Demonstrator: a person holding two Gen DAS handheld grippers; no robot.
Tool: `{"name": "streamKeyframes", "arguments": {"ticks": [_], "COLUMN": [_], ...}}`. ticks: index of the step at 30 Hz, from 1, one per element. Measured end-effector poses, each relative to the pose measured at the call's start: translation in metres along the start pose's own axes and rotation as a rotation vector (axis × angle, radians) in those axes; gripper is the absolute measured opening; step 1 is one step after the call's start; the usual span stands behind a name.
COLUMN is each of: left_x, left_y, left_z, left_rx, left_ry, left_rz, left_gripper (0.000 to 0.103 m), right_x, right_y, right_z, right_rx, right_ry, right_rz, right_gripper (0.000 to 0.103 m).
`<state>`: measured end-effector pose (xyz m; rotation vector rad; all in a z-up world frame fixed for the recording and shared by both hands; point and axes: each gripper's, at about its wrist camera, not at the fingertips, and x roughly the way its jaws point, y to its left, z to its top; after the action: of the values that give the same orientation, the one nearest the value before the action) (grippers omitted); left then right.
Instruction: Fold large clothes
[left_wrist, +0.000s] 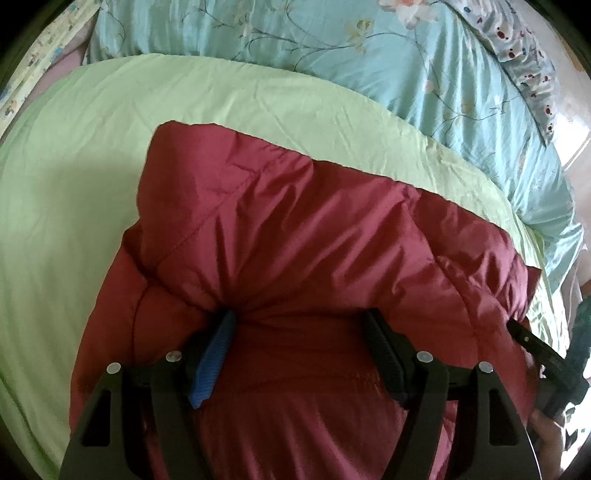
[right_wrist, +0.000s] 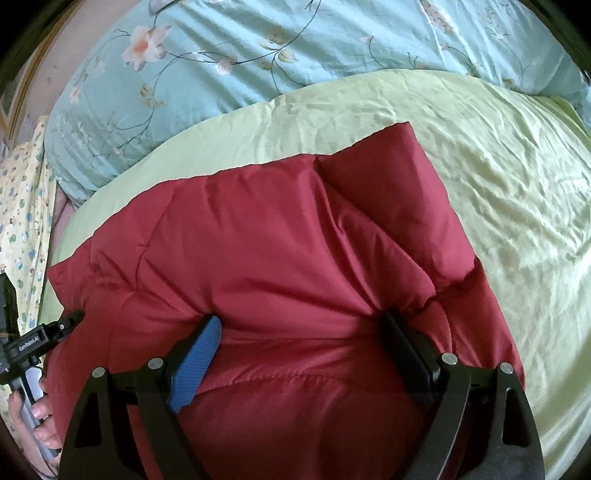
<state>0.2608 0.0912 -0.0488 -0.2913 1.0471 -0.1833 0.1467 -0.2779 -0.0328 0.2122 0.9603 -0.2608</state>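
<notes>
Red padded jacket (left_wrist: 295, 236) lies bunched on the light green sheet (left_wrist: 74, 221) of the bed. Left gripper (left_wrist: 301, 354) and right gripper (right_wrist: 303, 354) each have their fingers clenched wide on a thick fold of its near edge.

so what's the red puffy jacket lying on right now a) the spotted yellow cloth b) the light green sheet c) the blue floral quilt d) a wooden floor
b: the red puffy jacket lies on the light green sheet, which shows around its far and side edges in both wrist views, while the blue floral quilt sits further back.
</notes>
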Motion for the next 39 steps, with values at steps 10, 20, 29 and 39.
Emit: {"name": "streamKeyframes", "arguments": {"ticks": [10,20,29,39], "left_x": [-0.091,-0.114,-0.083,-0.075], "left_y": [-0.024,-0.039,-0.044,-0.051], "left_z": [-0.068,-0.115,-0.122,-0.129], "left_rx": [0.079,0.153,0.198,0.229], "left_ry": [-0.084,-0.054,-0.026,-0.045], "left_rz": [-0.049,-0.058,0.033,0.064], "left_gripper": [0.071,0.071,0.074,0.074], "right_x": [-0.010,-0.097,-0.111,-0.075], "right_y": [0.002,0.036,0.059,0.038], "right_z": [-0.004,-0.050,-0.094,-0.107], "right_rx": [-0.003,-0.093,-0.224,-0.236], "right_ry": [-0.027,-0.141,-0.095,-0.032], "right_rz": [0.002,0.060,0.050,-0.037], "right_gripper": [0.089,0.090,0.090,0.091]}}
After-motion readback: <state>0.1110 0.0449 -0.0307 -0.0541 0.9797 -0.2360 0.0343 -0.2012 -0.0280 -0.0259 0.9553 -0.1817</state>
